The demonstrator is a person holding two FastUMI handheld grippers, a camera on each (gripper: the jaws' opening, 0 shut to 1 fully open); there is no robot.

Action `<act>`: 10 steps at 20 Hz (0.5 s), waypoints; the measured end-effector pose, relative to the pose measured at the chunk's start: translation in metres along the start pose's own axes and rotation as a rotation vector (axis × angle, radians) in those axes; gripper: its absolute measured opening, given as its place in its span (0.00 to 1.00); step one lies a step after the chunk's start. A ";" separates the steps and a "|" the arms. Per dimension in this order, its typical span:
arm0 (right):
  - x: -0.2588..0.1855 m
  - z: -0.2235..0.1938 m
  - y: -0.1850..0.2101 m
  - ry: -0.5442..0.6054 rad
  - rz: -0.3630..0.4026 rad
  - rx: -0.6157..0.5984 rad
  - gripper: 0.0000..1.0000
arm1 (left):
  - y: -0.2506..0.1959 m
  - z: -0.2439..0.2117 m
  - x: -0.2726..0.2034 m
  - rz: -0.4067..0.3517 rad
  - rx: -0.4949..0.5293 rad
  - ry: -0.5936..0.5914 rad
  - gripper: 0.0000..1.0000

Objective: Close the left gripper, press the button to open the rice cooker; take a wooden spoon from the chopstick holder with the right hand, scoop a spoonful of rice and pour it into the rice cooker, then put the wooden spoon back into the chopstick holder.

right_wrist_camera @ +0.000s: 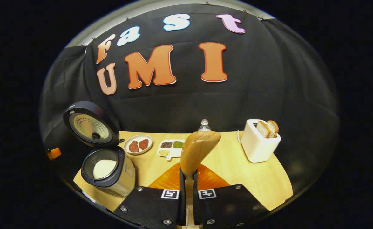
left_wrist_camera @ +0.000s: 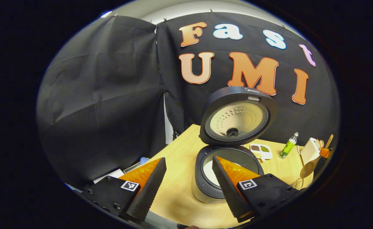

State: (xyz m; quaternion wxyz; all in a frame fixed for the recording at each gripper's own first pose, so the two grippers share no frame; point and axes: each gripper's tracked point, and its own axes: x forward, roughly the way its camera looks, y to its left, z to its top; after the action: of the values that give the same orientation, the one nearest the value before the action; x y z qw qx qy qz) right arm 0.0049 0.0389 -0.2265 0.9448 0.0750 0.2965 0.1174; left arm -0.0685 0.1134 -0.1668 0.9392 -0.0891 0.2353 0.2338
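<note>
The rice cooker (right_wrist_camera: 108, 170) stands open at the table's (right_wrist_camera: 256, 181) left end, at about eight o'clock in the right gripper view, its lid (right_wrist_camera: 89, 127) tilted up and back and white rice (right_wrist_camera: 104, 168) showing in the pot. In the left gripper view the same cooker (left_wrist_camera: 205, 187) lies close ahead, just behind the left gripper (left_wrist_camera: 186, 187), whose fingers are spread wide apart with nothing between them. The right gripper (right_wrist_camera: 186, 178) has its fingers clamped together on the neck of the wooden spoon (right_wrist_camera: 197, 149), whose bowl rises toward twelve o'clock above the fingertips. Behind the spoon sit a divided dish of grains (right_wrist_camera: 171, 148) and a clear bottle (right_wrist_camera: 204, 125); a round plate (right_wrist_camera: 138, 144) lies at ten o'clock from the spoon. A white toaster (right_wrist_camera: 259, 143) with bread slices (right_wrist_camera: 267, 128) stands at two o'clock.
</note>
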 end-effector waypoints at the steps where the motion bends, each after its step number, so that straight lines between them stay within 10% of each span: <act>1: -0.001 -0.003 -0.012 0.002 -0.022 0.014 0.08 | -0.002 0.000 0.000 0.004 -0.005 0.006 0.98; 10: 0.008 -0.043 -0.050 0.080 -0.099 0.110 0.08 | -0.024 -0.004 -0.010 0.015 0.007 0.018 0.96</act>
State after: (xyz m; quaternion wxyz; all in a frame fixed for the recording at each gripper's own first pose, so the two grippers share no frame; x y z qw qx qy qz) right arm -0.0042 -0.0039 -0.2762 0.9314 0.1073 0.3432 0.0569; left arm -0.0666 0.0874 -0.1639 0.9356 -0.0862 0.2450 0.2393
